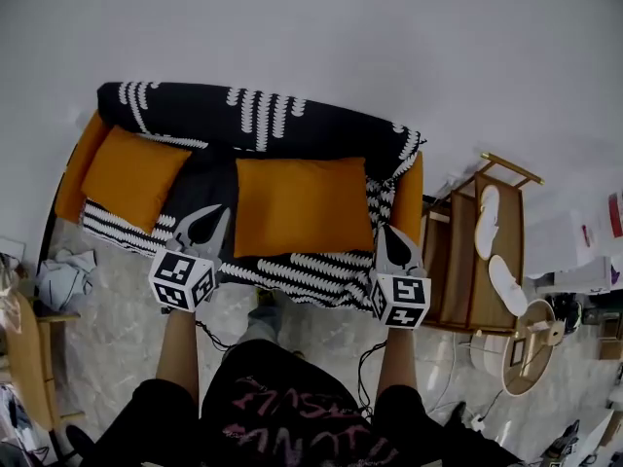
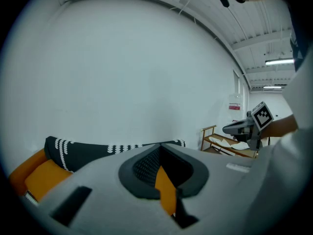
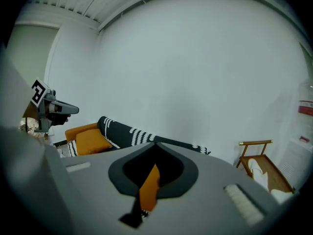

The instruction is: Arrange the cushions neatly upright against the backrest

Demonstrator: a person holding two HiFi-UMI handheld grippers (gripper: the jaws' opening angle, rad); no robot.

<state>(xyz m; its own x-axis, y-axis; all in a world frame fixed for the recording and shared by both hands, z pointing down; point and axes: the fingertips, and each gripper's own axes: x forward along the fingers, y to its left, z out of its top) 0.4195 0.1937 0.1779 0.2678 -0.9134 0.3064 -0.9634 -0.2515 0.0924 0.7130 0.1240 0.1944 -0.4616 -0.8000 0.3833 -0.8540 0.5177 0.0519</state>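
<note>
A sofa with orange arms wears a black-and-white patterned throw over its backrest [image 1: 263,115] and seat. A large orange cushion [image 1: 302,205] rests on the seat's middle against the backrest. A smaller orange cushion [image 1: 131,175] leans at the left end, also seen in the left gripper view [image 2: 44,177] and the right gripper view [image 3: 90,141]. My left gripper [image 1: 206,224] hovers shut by the large cushion's left edge, and my right gripper [image 1: 391,233] is shut at its right edge. Neither holds anything. From each gripper's own camera, the left jaws [image 2: 161,175] and right jaws [image 3: 151,180] show closed, with only an orange sliver in the slit.
A wooden rack [image 1: 482,251] with white slippers stands right of the sofa, with a round wooden stool [image 1: 531,343] in front of it. A wooden chair [image 1: 29,358] and crumpled paper [image 1: 63,275] sit at the left. Cables lie on the marble floor by my legs.
</note>
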